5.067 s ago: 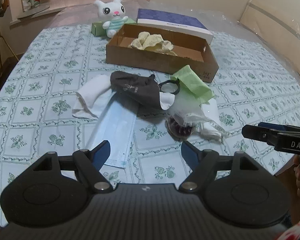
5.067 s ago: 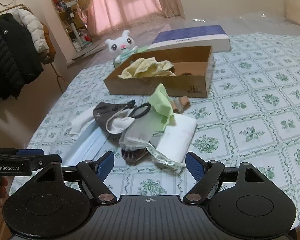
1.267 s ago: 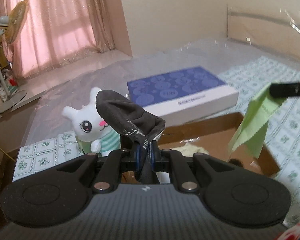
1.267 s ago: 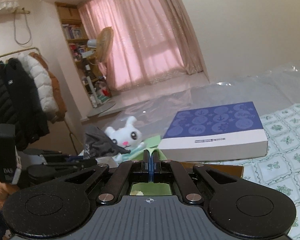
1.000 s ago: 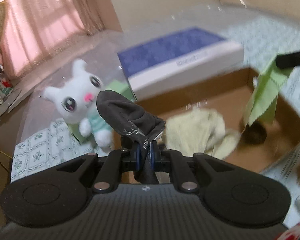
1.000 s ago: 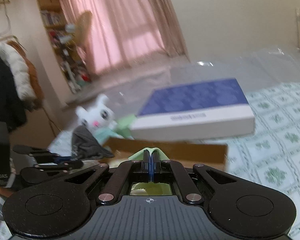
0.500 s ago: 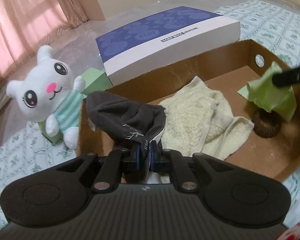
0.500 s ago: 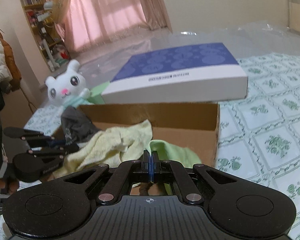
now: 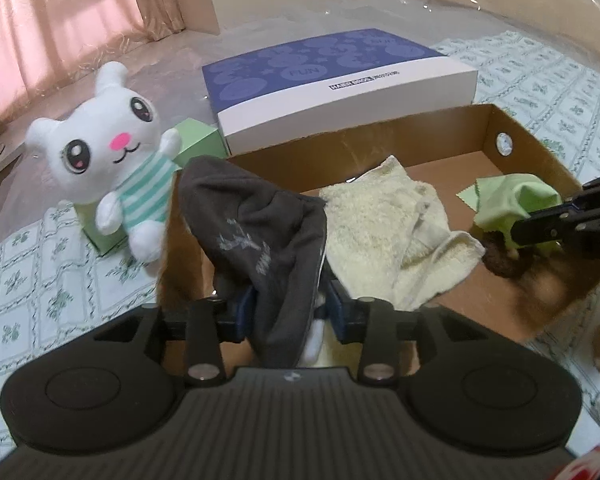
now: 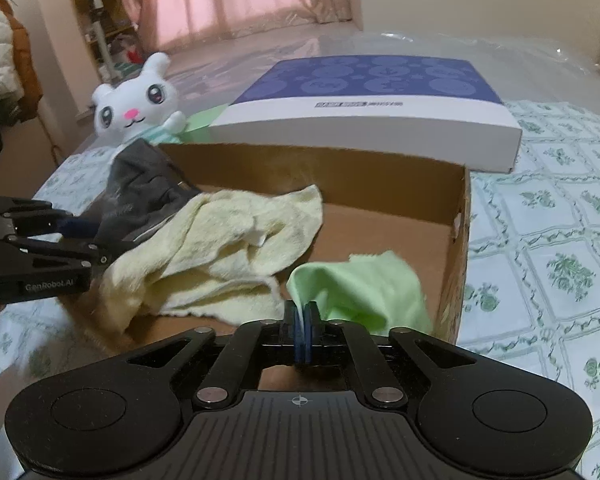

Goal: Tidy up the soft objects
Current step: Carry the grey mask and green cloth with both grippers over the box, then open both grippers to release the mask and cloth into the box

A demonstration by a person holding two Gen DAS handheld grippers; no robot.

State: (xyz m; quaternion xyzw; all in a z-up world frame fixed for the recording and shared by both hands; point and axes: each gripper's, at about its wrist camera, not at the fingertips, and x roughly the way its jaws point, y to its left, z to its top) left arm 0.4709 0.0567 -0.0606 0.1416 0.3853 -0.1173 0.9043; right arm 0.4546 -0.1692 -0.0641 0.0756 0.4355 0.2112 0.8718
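Inspection at the cardboard box (image 10: 458, 240). The left gripper (image 9: 290, 306) stands partly parted over the box's left end, the dark grey cloth (image 9: 256, 232) draped between its blue pads. The right gripper (image 10: 302, 330) is pinched tight on a corner of the green cloth (image 10: 364, 288), which lies heaped in the box's right end beside the cream towel (image 10: 228, 248).

Risk: the grey cloth straddles the box's left wall; if it slides free unevenly it could drape over the rim or fall outside. It may also snag on a pad during withdrawal; contact there is not clearly visible. A lift with the right jaws shut would drag the green cloth out.

Half a second ago the left jaws were clamped on the grey cloth; they have since parted. The green cloth has sunk lower.
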